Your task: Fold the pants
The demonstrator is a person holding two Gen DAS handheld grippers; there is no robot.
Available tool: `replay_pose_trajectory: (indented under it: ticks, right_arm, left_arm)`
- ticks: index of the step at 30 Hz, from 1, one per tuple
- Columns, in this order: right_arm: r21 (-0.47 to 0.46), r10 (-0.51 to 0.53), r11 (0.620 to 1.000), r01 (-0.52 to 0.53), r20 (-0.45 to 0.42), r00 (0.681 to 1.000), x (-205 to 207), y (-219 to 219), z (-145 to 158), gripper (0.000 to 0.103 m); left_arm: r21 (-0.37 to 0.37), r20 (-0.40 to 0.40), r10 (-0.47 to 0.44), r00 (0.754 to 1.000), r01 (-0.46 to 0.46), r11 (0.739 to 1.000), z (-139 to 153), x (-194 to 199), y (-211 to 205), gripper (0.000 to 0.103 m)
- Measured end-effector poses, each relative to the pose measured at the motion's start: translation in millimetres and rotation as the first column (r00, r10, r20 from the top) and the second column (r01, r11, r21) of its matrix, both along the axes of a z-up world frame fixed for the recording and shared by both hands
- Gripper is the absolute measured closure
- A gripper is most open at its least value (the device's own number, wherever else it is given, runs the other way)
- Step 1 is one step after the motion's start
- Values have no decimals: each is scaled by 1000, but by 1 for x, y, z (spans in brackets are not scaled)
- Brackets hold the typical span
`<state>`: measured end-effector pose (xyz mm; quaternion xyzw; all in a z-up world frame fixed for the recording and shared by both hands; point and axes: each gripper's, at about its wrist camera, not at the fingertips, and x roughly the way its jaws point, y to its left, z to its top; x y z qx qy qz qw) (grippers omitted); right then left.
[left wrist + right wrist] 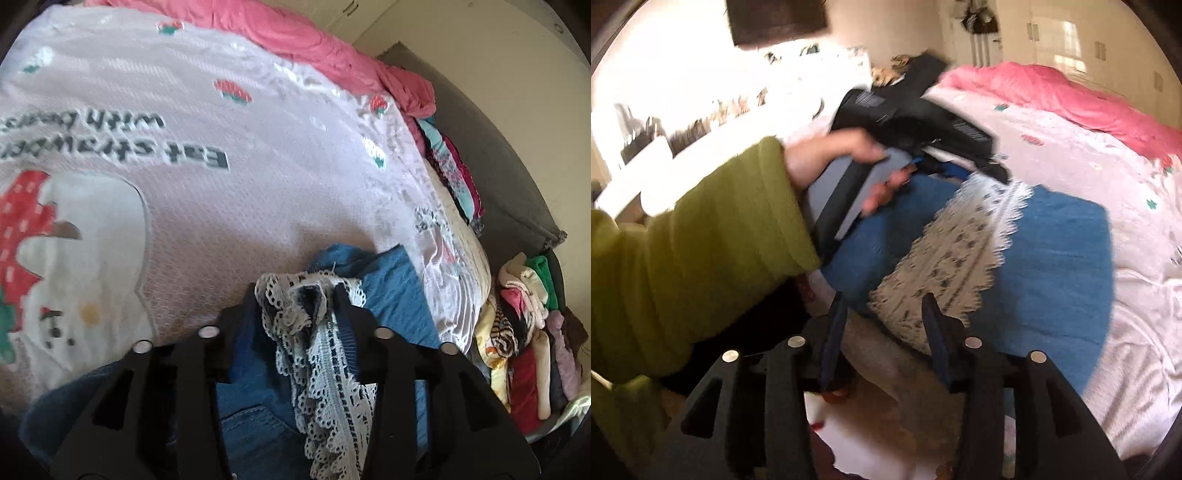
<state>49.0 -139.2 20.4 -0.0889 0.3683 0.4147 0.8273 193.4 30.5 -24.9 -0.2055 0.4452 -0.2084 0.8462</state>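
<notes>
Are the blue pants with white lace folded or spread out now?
Folded at least once: the blue denim pants with white lace trim lie as a compact block on the pink-white printed bedspread, with no separate legs showing.

**Upside-down print on the bed cover**

The pale pink textured bed cover [229,206] carries dark block lettering, seen inverted: "Eat" and "with" read clearly; the words beside them are blurred; smaller print near its right edge is illegible.

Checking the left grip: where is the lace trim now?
In the left wrist view, the lace trim bunches between the left gripper's fingers, over the blue pants.
</notes>
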Motion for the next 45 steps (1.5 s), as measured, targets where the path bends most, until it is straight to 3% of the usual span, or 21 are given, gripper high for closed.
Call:
replay_pose_trajectory:
  ticks: [5, 10, 18, 23, 28, 32, 35, 38, 45]
  right_arm:
    - [-21, -143, 989, 144, 41, 989, 3, -43, 8, 60]
    - [-54, -222, 974, 221, -9, 975, 8, -62, -4, 60]
    - [-212, -290, 938, 274, -49, 956, 13, -69, -48, 58]
    - [-180, -303, 942, 284, -86, 949, 15, -75, -59, 56]
    - [-170, -304, 943, 286, -88, 949, 13, -77, -57, 54]
    - [-149, -298, 948, 280, -109, 948, 9, -78, -55, 44]
    - [-136, -303, 948, 287, -116, 946, 11, -78, -51, 44]
    - [-102, -308, 949, 297, -120, 944, 10, -80, -42, 34]
    - [-62, -313, 949, 308, -90, 946, 5, -79, -23, 25]
  left_arm:
    - [58, 87, 41, 995, -46, 997, 24, -24, 3, 62]
    - [127, 144, 33, 989, -52, 991, 27, -72, -15, 59]
    - [212, 107, -40, 993, 16, 977, 11, -119, -53, 56]
    - [306, 64, -53, 997, 31, 951, -11, -123, -66, 51]
    - [289, 69, -46, 997, 24, 957, -10, -124, -64, 50]
    - [269, 72, -35, 997, 14, 963, -5, -130, -62, 46]
    - [259, 81, -25, 996, 3, 966, 2, -136, -60, 43]
    - [256, 101, -17, 995, -9, 967, 11, -144, -57, 40]
    - [255, 147, 22, 989, -59, 965, 31, -162, -41, 32]
